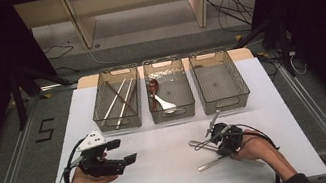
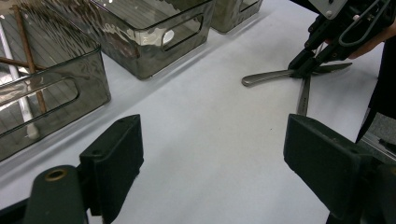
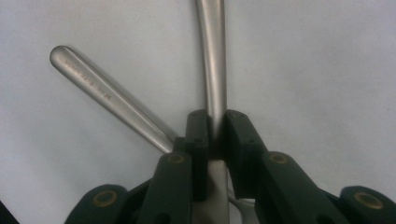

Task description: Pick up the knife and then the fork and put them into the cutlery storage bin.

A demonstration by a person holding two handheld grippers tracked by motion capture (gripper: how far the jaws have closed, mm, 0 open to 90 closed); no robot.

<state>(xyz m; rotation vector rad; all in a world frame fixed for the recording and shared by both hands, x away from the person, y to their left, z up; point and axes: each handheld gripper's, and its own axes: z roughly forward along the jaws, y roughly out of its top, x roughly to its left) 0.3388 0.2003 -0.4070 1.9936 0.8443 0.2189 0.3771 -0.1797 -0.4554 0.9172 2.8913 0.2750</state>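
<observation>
Sorting of cutlery into three clear bins was the work in hand. Item one: right tool [image 3: 215, 122], at the near right of the white counter [image 1: 165, 172], jaws nearly shut and pinching the handle of a steel utensil [image 3: 212, 60] that lay flat on the surface. Item two: a second steel utensil [image 3: 107, 100], crossed under or against the first right at the jaws; likely hazard, it might be dragged or flicked along when the first was lifted, because the two touched at the grip. The thin handle could also pivot in so narrow a pinch. Item three: left tool [image 1: 123, 152], near left, jaws wide apart and holding nothing. Item four: bins at the far side, the left bin [image 1: 117, 99] with chopsticks, the middle bin [image 1: 169, 90] with spoons, the right bin [image 1: 220, 81] bare. Open counter lay between tools and bins; the near right edge sat close to the right hand.
</observation>
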